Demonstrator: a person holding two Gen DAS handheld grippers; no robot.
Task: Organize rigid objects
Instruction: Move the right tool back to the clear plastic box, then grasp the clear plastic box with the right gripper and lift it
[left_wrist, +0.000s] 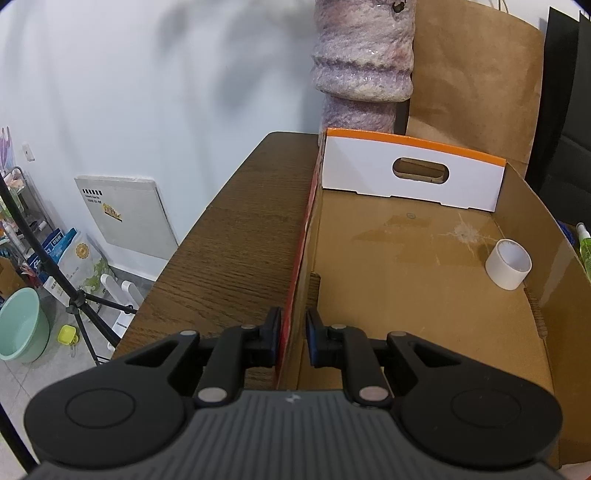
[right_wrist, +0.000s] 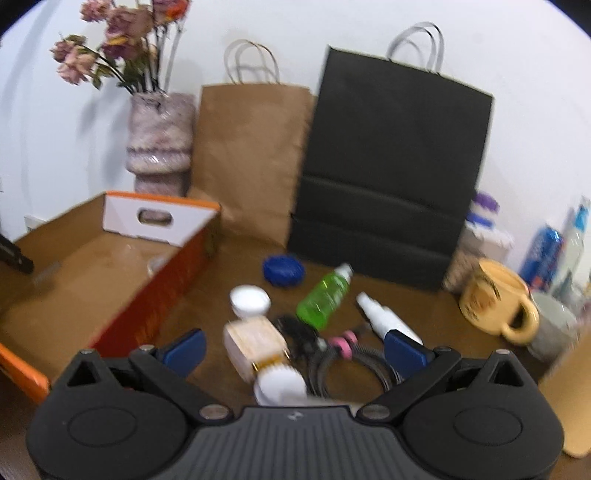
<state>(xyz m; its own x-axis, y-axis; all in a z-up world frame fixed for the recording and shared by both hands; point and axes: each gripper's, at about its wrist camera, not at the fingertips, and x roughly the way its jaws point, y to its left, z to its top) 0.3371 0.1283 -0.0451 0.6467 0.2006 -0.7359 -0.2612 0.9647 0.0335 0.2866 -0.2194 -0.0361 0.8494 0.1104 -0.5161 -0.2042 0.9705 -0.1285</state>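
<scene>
Dark wood-grain table (left_wrist: 240, 236) against a white wall carries everything. Left gripper (left_wrist: 293, 336) pinches the cardboard box (left_wrist: 406, 288) wall; a white tape roll (left_wrist: 508, 267) sits inside. Right gripper (right_wrist: 293, 349) spreads wide over a beige bottle (right_wrist: 255, 341). Labels unreadable.

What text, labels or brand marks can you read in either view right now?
None can be read.
Wall panel: printed black line and yellow sticker, too small.
Floor bags: print too small.
Blue can: lettering blurred.
Yellow mug: dark marking blurred.
Cardboard box: no text visible.
</scene>
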